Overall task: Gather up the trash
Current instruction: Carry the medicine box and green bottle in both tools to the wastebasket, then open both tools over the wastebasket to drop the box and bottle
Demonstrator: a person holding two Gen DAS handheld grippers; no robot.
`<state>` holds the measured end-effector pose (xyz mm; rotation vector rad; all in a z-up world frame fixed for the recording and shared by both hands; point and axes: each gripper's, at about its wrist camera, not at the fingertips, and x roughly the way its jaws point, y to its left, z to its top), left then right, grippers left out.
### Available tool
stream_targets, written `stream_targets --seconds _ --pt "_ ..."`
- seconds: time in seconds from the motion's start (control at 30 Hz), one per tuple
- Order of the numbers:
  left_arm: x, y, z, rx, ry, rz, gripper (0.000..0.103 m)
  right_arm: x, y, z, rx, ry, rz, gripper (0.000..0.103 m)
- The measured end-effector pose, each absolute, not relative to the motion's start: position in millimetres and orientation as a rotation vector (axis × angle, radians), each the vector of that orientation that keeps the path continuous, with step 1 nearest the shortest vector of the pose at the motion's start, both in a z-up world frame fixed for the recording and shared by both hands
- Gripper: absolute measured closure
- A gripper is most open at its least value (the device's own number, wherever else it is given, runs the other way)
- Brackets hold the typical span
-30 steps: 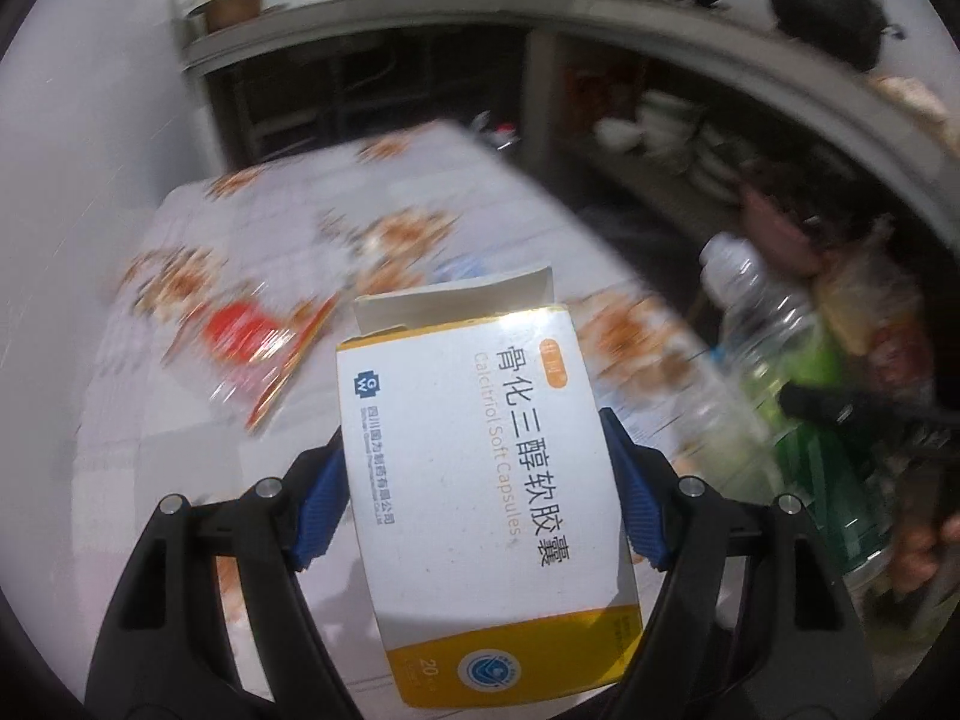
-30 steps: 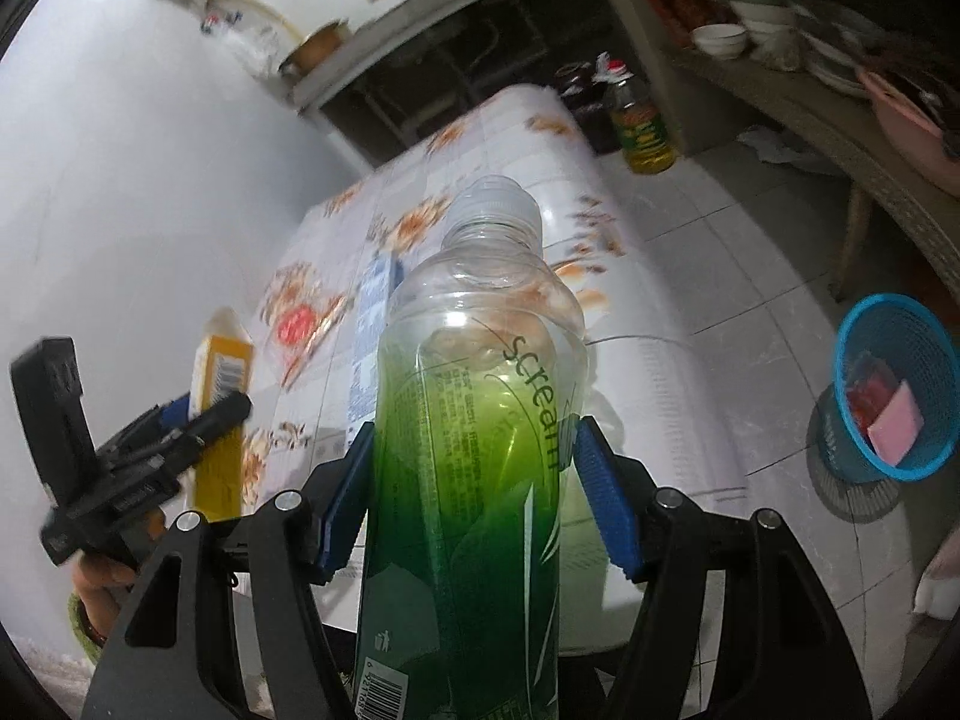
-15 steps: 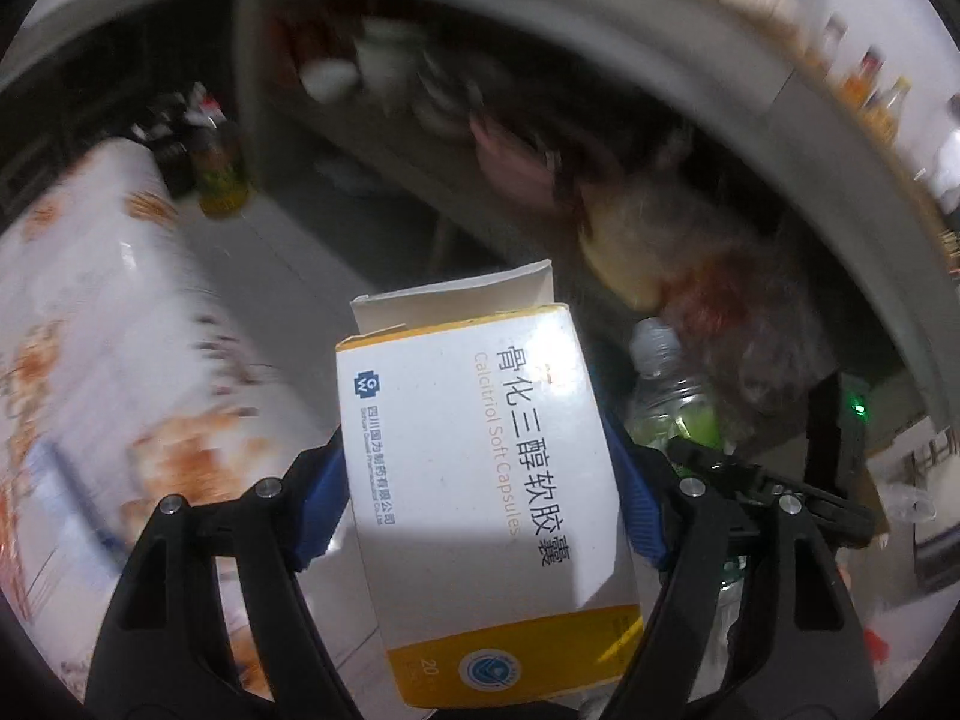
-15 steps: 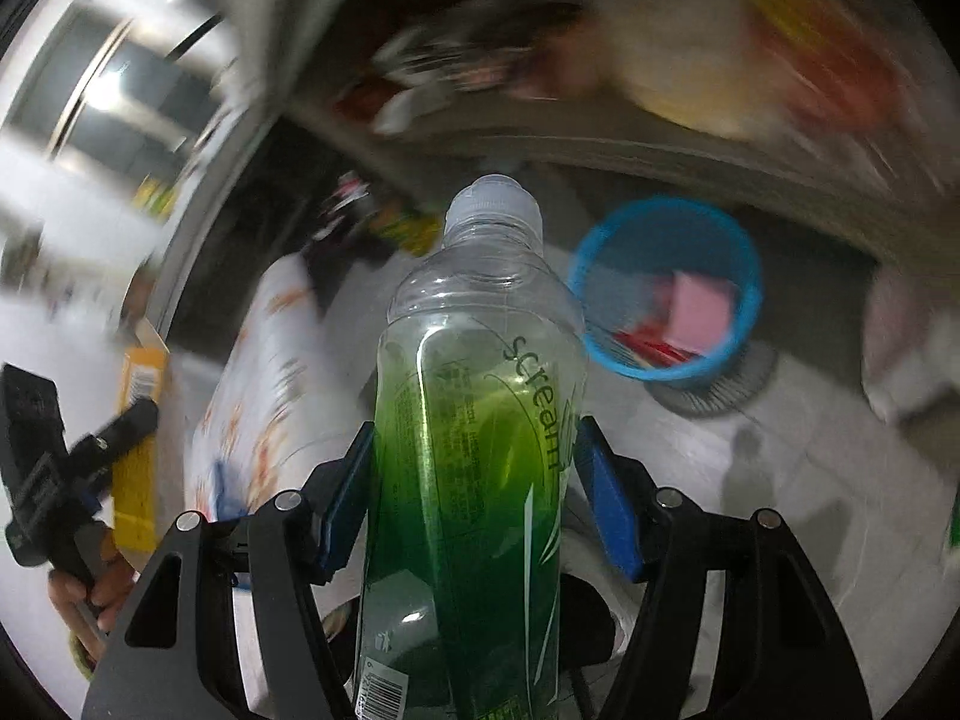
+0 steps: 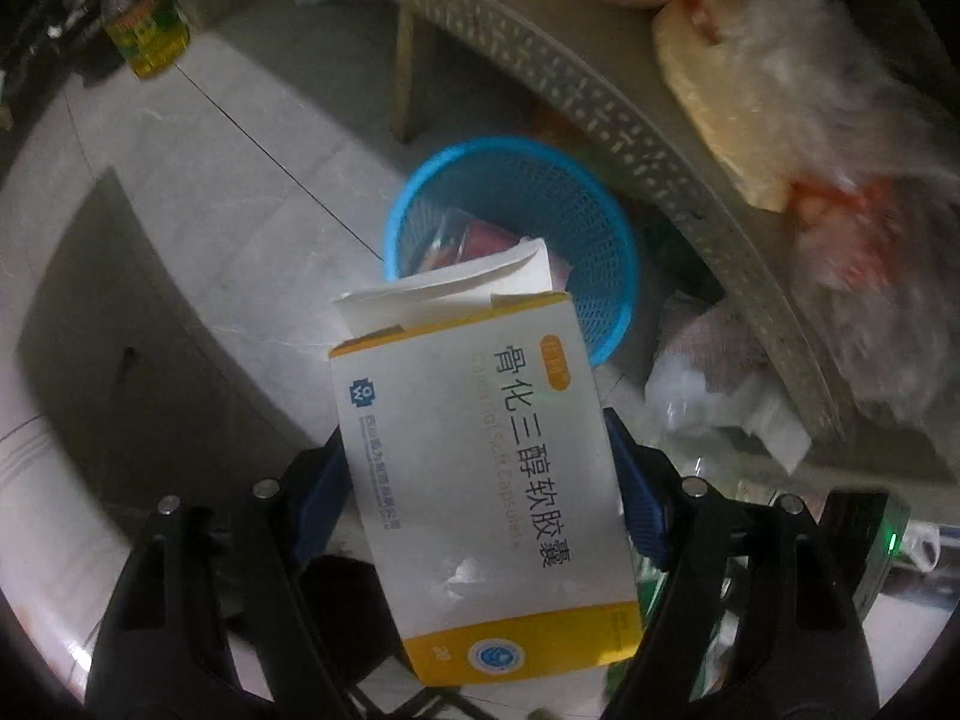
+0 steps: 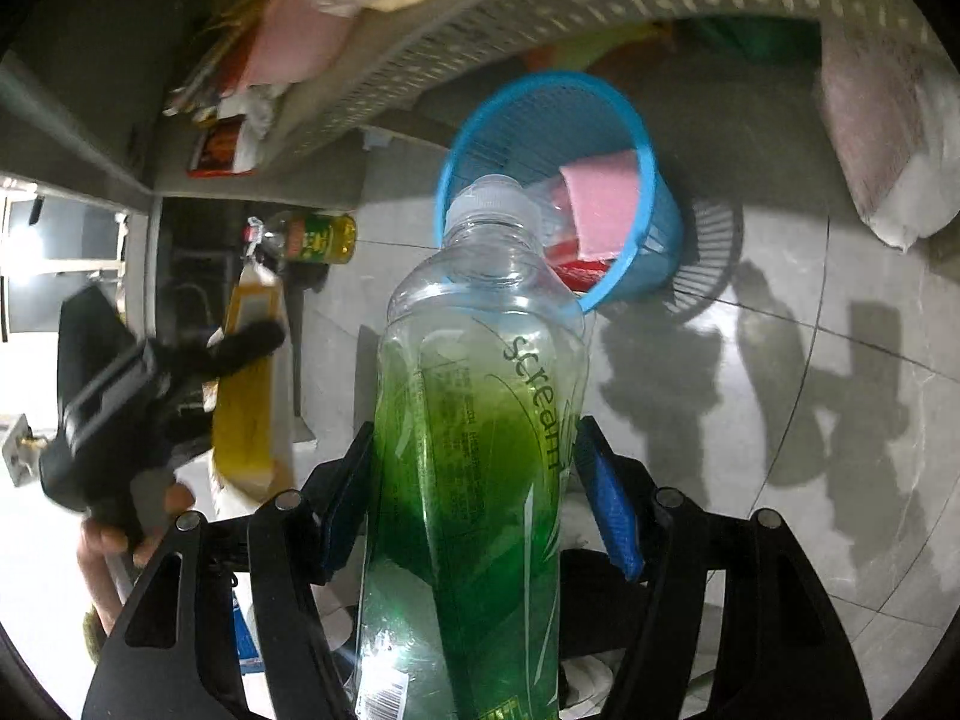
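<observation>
Between the blue pads of the left gripper [image 5: 480,468] sits a white and yellow medicine box [image 5: 486,480], clamped by its sides, top flap open. Its upper end overlaps the near rim of a blue mesh bin [image 5: 606,222] on the grey tiled floor [image 5: 252,192], with pink and red scraps inside. The right gripper [image 6: 474,480] is clamped on a clear plastic bottle [image 6: 480,408] with a green label, cap toward that same bin [image 6: 654,174].

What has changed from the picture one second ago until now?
Both grippers swung away from the flowered table and tipped down toward the blue basket on the floor. Unchanged: the left gripper still clamps the box, and the right gripper still clamps the green bottle.
</observation>
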<state>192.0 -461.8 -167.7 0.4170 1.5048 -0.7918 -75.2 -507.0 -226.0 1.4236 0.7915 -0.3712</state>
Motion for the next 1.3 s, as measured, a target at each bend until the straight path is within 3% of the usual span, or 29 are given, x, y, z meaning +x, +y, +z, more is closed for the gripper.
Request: stream_targets --seconds 0.03,0.1,0.33,0.5,0.63,0.77,1.0,1.13,1.3 --pt "195 -473 -174 0.409 1.503 -0.783 0.029 -74 -509 -229 1.433 0.795 -0.375 0.039" --pt "203 -490 -185 0.361 1.470 -0.758 0.012 -73 -513 -231 1.439 0.795 -0.379 0.039" --pt "224 -494 -218 0.147 1.516 -0.693 0.012 -75 -519 -240 1.440 0.798 -0.400 0.039" --pt "227 -468 -213 0.059 1.544 -0.671 0.012 -70 -522 -249 1.441 0.808 -0.418 0.039" --pt "231 -446 -187 0.038 1.521 -0.677 0.012 -56 -525 -255 1.422 0.817 -0.420 0.039" --pt "225 -415 -127 0.093 1.457 -0.727 0.012 -24 -525 -259 1.316 0.904 -0.409 0.039" --pt "194 -348 -33 0.185 1.259 -0.819 0.011 79 -532 -262 0.904 1.141 -0.405 0.039" --pt "179 -300 -7 0.200 1.179 -0.810 0.011 136 -535 -262 0.598 1.220 -0.445 0.038" --pt "160 -230 5 0.191 1.084 -0.779 0.011 141 -534 -248 0.474 1.174 -0.515 0.031"
